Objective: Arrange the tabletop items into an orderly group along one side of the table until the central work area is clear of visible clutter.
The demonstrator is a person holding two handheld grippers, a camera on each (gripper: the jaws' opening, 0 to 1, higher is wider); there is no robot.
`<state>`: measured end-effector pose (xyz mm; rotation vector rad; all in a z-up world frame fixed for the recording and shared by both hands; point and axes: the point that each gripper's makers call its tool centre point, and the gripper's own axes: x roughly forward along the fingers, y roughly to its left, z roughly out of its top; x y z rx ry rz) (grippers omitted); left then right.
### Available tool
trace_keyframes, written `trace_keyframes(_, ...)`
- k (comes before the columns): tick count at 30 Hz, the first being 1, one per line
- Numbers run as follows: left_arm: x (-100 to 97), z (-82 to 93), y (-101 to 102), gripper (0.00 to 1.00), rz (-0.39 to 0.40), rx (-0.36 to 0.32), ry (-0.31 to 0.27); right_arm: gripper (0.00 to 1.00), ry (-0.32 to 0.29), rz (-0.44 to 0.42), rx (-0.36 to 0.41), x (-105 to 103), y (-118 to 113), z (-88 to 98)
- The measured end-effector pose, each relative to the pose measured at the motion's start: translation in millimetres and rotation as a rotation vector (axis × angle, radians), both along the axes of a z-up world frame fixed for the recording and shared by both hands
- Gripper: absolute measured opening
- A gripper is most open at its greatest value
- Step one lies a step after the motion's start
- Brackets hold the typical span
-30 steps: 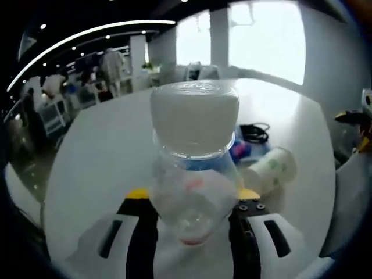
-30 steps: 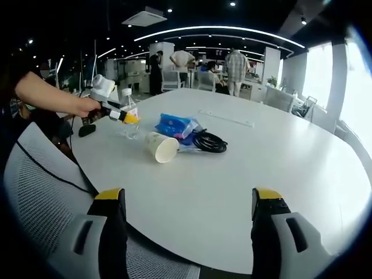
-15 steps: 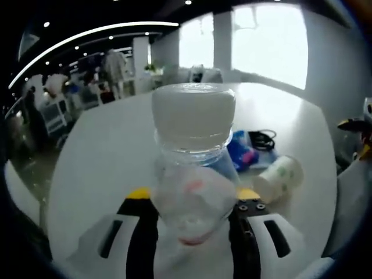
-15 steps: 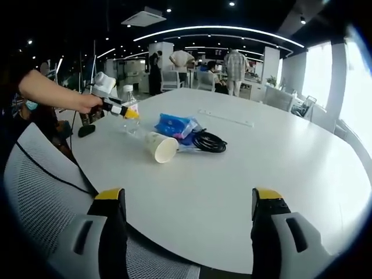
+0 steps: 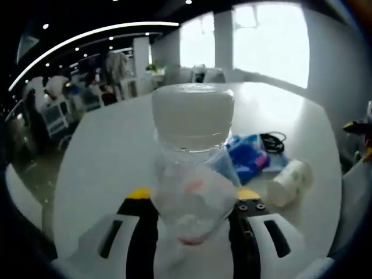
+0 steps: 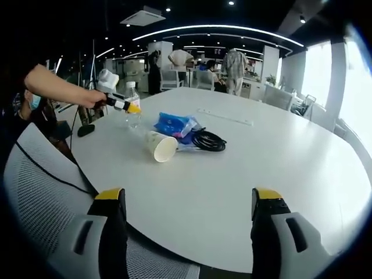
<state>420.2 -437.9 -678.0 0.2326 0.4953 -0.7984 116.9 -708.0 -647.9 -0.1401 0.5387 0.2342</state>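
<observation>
- The left gripper (image 5: 192,218) has its black, yellow-tipped fingers (image 5: 142,232) closed on the sides of a clear bottle (image 5: 192,192), which stands upright between them with its white cap (image 5: 193,113) on.
- In the right gripper view that same bottle (image 6: 133,110) is seen held by the left gripper (image 6: 129,107) above the far left part of the white counter (image 6: 279,174); a person's hand (image 6: 93,97) holds the gripper.
- The right gripper (image 6: 189,232) is wide open and holds nothing; its fingers (image 6: 113,232) sit at the near edge of the counter, over a white mesh chair back (image 6: 35,192).
- A paper cup (image 6: 161,146) lies on its side on the counter, mouth toward the right gripper view.
- Just behind the cup lies a blue packet (image 6: 176,125), and a coiled black cable (image 6: 208,141) lies touching the packet's right side.
- In the left gripper view the cup (image 5: 289,182), packet (image 5: 249,157) and cable (image 5: 274,141) lie to the right of the bottle.
- A small black thing (image 6: 86,130) lies near the counter's left edge; what it is cannot be told.
- A pale strip (image 6: 225,118) lies farther back on the counter.
- People (image 6: 234,67) stand in the office beyond.
</observation>
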Motion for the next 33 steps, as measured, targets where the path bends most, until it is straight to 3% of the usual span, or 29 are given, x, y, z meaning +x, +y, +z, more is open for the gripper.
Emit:
trace_keyframes(12,27.0,-6.2,11,0.44,0.015,0.012,0.002,0.88,0.015,-0.008,-0.009,-2,1,-4.1)
trace_keyframes(33,50.6,-13.9,16,0.44,0.023,0.031,-0.004,0.87,0.033,-0.024,-0.014,-6,-1,-9.3)
